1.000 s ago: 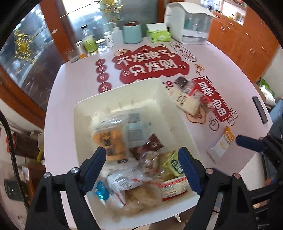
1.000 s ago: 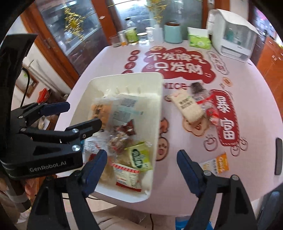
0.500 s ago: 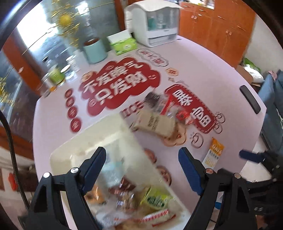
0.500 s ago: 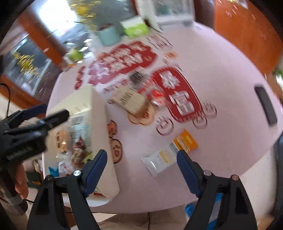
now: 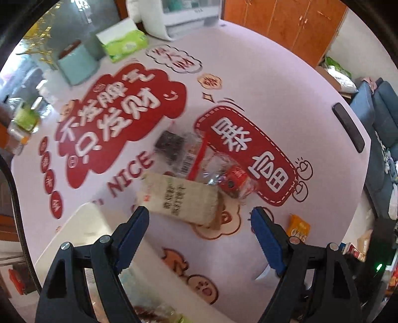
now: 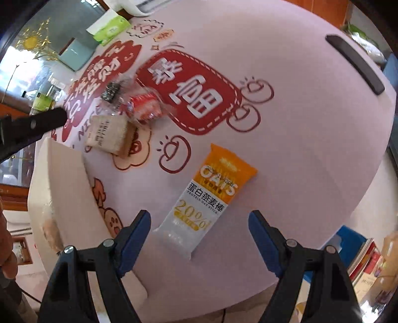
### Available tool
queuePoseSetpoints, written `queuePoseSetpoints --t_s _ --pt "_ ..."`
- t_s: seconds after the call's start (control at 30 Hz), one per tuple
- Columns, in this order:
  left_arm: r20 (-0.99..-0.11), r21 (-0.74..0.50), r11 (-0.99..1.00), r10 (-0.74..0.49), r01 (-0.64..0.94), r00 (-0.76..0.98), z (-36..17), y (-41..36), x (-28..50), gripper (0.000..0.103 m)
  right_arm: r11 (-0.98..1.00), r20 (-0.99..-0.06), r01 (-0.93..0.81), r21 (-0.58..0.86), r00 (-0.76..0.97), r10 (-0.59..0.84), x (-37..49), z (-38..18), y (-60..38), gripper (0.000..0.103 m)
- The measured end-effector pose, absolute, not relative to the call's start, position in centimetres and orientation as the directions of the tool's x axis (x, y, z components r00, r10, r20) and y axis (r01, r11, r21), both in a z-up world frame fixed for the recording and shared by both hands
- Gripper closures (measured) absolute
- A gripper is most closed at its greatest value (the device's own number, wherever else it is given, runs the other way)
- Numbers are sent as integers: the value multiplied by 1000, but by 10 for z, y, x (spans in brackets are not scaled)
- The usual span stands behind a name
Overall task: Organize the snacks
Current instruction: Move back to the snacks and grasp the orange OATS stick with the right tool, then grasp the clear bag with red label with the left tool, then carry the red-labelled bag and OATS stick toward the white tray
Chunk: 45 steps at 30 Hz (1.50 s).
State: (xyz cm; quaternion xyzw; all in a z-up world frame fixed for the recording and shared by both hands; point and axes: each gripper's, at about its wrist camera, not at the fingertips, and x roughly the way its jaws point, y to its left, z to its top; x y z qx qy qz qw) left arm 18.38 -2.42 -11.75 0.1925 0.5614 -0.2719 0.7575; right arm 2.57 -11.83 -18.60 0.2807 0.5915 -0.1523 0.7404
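Observation:
A white bin [image 5: 82, 231] [image 6: 67, 188] with snacks stands at the left. On the pink table lie a beige rice-cake pack [image 5: 181, 196] [image 6: 109, 135], a clear pack with a red wrapper [image 5: 223, 174] [image 6: 144, 106], a dark snack pack [image 5: 171, 144] [image 6: 112, 90], and an orange and white oats bar [image 6: 206, 198] [image 5: 298, 227]. My left gripper [image 5: 199, 231] is open, just short of the rice-cake pack. My right gripper [image 6: 199, 231] is open, with the oats bar's near end between its fingers. Both are empty.
A black remote [image 6: 355, 67] [image 5: 348, 126] lies near the table's right edge. A green tissue box [image 5: 124, 42], a teal canister [image 5: 77, 64] and a white appliance [image 5: 179, 15] stand at the back. The table's front edge is close under my right gripper.
Both grippers swung right, away from the bin and toward the loose snacks. The right one came in low over the oats bar. Both stayed open.

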Motion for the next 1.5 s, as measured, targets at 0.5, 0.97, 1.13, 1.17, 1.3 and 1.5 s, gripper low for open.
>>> queuePoseSetpoints --t_s 0.5,0.97,1.13,1.17,1.3,1.5 --pt "-971 -9 781 -156 625 180 -155 -68 199 20 880 -972 463 102 236 -12 49 -206 -102 61" --pt "-990 45 794 -48 606 135 -206 -110 208 35 894 -966 437 99 257 -18 51 -197 -169 62" --pt "-988 75 802 -20 592 153 -215 -120 206 44 911 -962 400 97 271 -16 58 -192 -189 62" --pt "-987 77 801 -22 593 158 -215 -122 206 46 913 -961 396 97 276 -17 68 -195 -187 62" --pt "-986 74 820 -25 567 164 -216 -126 207 51 925 -955 367 98 297 -17 72 -191 -199 62" --pt "-980 80 826 -37 557 195 -209 -136 194 55 936 -950 337 104 312 -6 75 -187 -218 62"
